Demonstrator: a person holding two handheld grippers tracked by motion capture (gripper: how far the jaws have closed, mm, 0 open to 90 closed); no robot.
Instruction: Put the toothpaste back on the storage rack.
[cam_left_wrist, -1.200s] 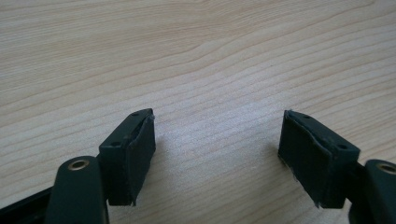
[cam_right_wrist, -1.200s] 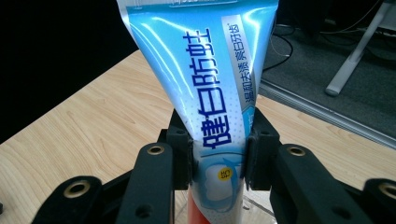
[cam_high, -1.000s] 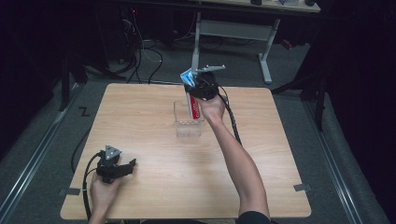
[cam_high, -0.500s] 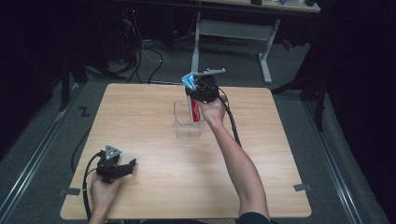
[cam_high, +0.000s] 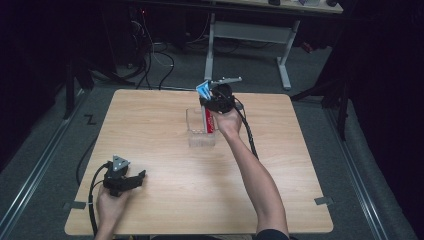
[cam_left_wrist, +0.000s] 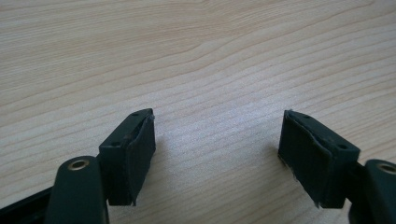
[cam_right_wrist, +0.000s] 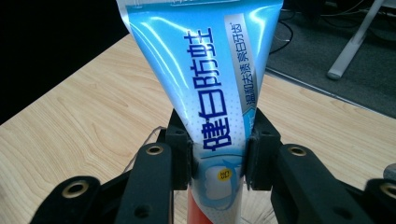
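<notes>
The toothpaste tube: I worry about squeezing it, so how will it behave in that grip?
The tube is probably soft: its flat body narrows where the right gripper pinches it. Its glossy skin may slip. Standing tall in the clear box, it could tip once released.

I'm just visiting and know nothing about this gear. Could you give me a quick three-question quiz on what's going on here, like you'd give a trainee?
1. True or false: the left gripper holds something.
2. What does the right gripper clamp? A) a spoon B) a toothpaste tube C) a cup
3. Fill in: the tube's lower end is over a clear ____ on the table.

Key:
1. False; its jaws are open over bare table.
2. B, the tube.
3. Box.
</notes>
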